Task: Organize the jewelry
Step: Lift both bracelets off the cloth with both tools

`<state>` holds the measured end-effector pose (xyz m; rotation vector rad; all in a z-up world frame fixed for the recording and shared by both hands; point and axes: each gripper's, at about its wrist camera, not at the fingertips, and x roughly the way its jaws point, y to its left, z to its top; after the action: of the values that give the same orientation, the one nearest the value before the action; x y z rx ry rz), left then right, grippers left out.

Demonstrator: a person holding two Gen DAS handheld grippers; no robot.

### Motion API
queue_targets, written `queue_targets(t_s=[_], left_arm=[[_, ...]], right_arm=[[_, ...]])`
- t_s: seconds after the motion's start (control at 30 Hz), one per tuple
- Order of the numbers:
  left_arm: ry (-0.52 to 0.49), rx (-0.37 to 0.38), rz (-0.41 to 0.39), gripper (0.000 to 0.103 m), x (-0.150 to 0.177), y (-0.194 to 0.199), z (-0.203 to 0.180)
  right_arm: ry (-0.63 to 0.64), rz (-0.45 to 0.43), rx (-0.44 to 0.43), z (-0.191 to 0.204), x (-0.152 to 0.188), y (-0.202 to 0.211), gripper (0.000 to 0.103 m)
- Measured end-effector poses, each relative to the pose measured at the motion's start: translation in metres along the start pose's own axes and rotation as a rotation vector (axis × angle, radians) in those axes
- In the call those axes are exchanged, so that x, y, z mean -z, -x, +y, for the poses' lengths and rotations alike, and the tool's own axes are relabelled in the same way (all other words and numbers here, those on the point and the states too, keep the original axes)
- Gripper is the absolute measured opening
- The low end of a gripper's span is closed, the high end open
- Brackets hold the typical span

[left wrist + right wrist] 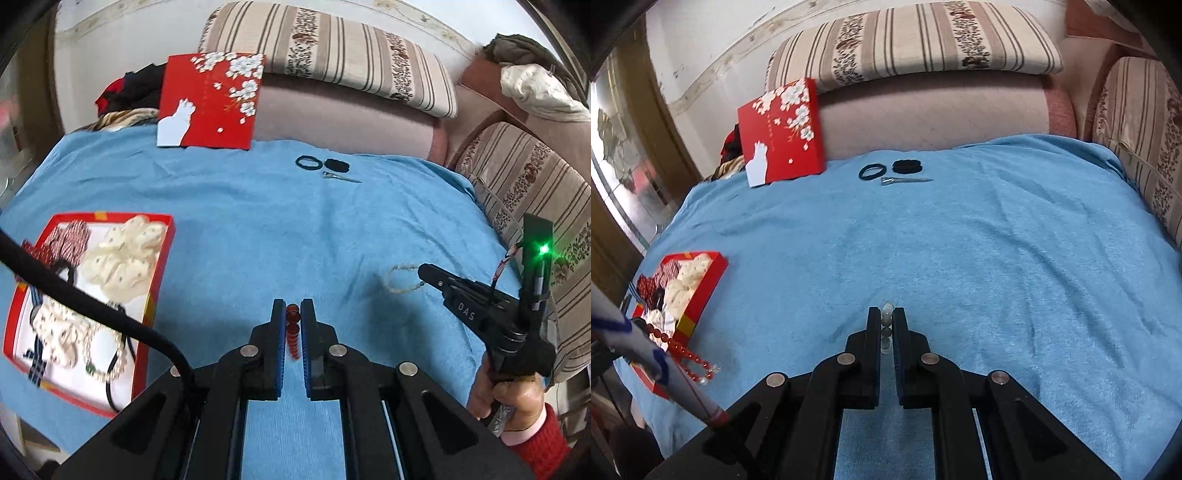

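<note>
So both grippers have something right now. The left gripper (293, 314) has its two black fingers pinched on a string of round, translucent red beads (293, 332), which runs back between the blue pads. From the right wrist view you can see the rest of that red bead bracelet (683, 354) dangling at the near left, over the near corner of the open red cardboard box (701, 291).

The right gripper (887, 317) is squeezed onto a strand of pale, milky round beads (887, 319). In the left wrist view that same pale bead bracelet (400, 278) loops out from the right gripper's tip (424, 271), low over the light blue terry towel (277, 229) on the right side; can't tell if the loop touches the cloth.

The red box (155, 295) sits at the near left of the towel, already holding cream fabric scrunchies (125, 251), a red-and-white patterned scrunchie (72, 236) and a pearl necklace (110, 354), among other bits.

At the far edge of the towel, the red lid with white blossoms and a white cat (214, 99) leans against the striped sofa (332, 55). To its right lie a thin black hair tie (308, 162), a thicker black hair band (337, 164) just beside it, and a silver metal hair clip (341, 178) just in front of them.
</note>
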<state>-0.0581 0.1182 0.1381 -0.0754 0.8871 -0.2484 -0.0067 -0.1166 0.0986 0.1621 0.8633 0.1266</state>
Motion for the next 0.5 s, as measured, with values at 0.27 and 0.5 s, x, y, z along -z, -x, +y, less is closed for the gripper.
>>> queue_targets(t_s=[0.27,0.5], left_arm=[[-0.021,-0.055,-0.014,0.007,0.005,0.020,-0.001],[-0.019,-0.074,-0.018,0.007,0.004,0.023,-0.001]], right_arm=[[0.047,-0.016,0.004,0.013,0.006,0.008,0.006],[0.051,-0.017,0.010,0.014,0.007,0.009,0.006]])
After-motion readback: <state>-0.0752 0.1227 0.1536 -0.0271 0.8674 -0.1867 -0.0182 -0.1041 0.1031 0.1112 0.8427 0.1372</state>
